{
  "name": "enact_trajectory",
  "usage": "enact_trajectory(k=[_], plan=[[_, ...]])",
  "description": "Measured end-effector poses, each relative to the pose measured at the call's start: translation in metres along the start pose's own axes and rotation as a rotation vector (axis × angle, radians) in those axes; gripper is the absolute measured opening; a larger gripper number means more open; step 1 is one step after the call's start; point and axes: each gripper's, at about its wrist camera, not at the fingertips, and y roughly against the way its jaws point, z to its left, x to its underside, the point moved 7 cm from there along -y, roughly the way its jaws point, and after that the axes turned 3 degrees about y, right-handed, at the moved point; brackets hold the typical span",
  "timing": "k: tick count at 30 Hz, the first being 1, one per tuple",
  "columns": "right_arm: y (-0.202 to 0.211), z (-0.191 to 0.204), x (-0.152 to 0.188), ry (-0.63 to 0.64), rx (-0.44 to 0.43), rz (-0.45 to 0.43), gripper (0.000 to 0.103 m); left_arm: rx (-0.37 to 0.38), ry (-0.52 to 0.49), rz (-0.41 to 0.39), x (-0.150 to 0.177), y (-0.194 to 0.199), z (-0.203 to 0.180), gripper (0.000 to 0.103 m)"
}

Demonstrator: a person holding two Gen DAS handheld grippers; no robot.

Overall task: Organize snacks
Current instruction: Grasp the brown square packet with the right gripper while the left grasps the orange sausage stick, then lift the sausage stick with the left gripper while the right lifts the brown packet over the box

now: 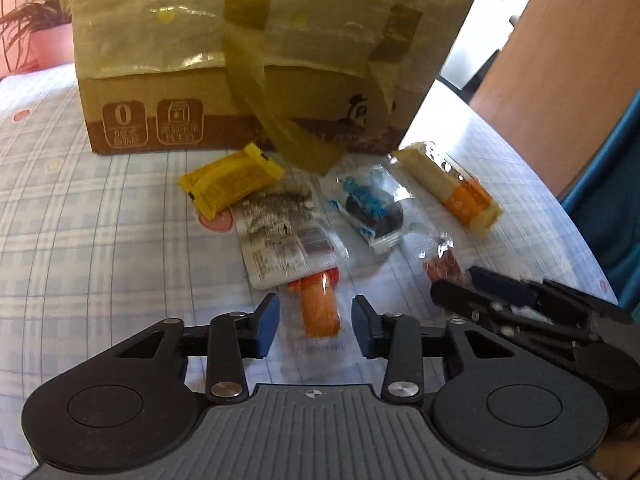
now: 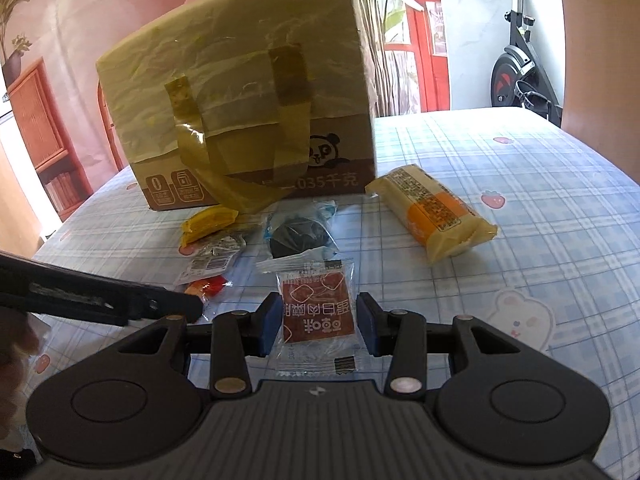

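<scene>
Several snack packs lie on the checked tablecloth in front of a taped cardboard box (image 1: 256, 80) (image 2: 248, 120). My left gripper (image 1: 315, 326) is open, its fingers either side of an orange snack in clear wrap (image 1: 320, 312). My right gripper (image 2: 318, 326) is open around a red-brown square snack pack (image 2: 318, 312); it also shows in the left wrist view (image 1: 452, 284). Beyond lie a yellow pack (image 1: 230, 180) (image 2: 208, 222), a white printed pack (image 1: 286, 236), a dark cookie pack (image 1: 370, 204) (image 2: 298, 236) and a long yellow-orange pack (image 1: 452, 188) (image 2: 432, 212).
The table's rounded edge (image 1: 580, 216) runs along the right, with a wooden panel (image 1: 560, 60) beyond. A potted plant (image 1: 40, 20) stands behind the box at left. An exercise bike (image 2: 520, 68) stands past the table's far side. The left gripper's arm (image 2: 100, 296) crosses the right view's left.
</scene>
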Motion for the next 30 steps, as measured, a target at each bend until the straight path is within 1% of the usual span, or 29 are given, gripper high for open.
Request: enact_trajectory(k=[3,7,8,9,10,15,19,23,26,30], plan=[[-0.003,0.001,0.000,0.004,-0.007,0.005,0.043,-0.012,-0.007,-0.004,-0.003,-0.004,-0.004,0.041],[-0.007,0.001,0.000,0.003,-0.013,0.012,0.043,-0.053,-0.087,-0.015,0.000,-0.006,-0.012,0.041],[-0.008,0.001,0.000,0.002,-0.012,0.014,0.043,-0.059,-0.098,-0.020,0.000,-0.007,-0.013,0.040],[-0.008,0.001,0.000,0.000,-0.012,0.015,0.043,-0.066,-0.101,-0.025,0.000,-0.008,-0.014,0.036],[-0.009,0.000,0.001,-0.001,-0.011,0.016,0.043,-0.074,-0.100,-0.032,0.000,-0.007,-0.014,0.032],[-0.009,0.001,0.001,0.004,-0.009,0.018,0.043,-0.023,-0.022,-0.053,0.005,0.005,0.001,0.029],[-0.008,0.002,0.001,0.011,-0.009,0.015,0.043,-0.027,-0.012,-0.069,0.012,0.016,0.008,0.028],[-0.010,0.006,0.001,0.021,-0.013,0.021,0.043,-0.040,0.003,-0.098,0.010,0.026,0.016,0.027],[-0.010,0.010,0.001,0.037,-0.016,0.021,0.043,-0.046,-0.001,-0.117,0.008,0.032,0.016,0.025],[-0.009,0.015,-0.001,0.054,-0.016,0.018,0.043,-0.038,-0.004,-0.122,0.008,0.035,0.015,0.024]])
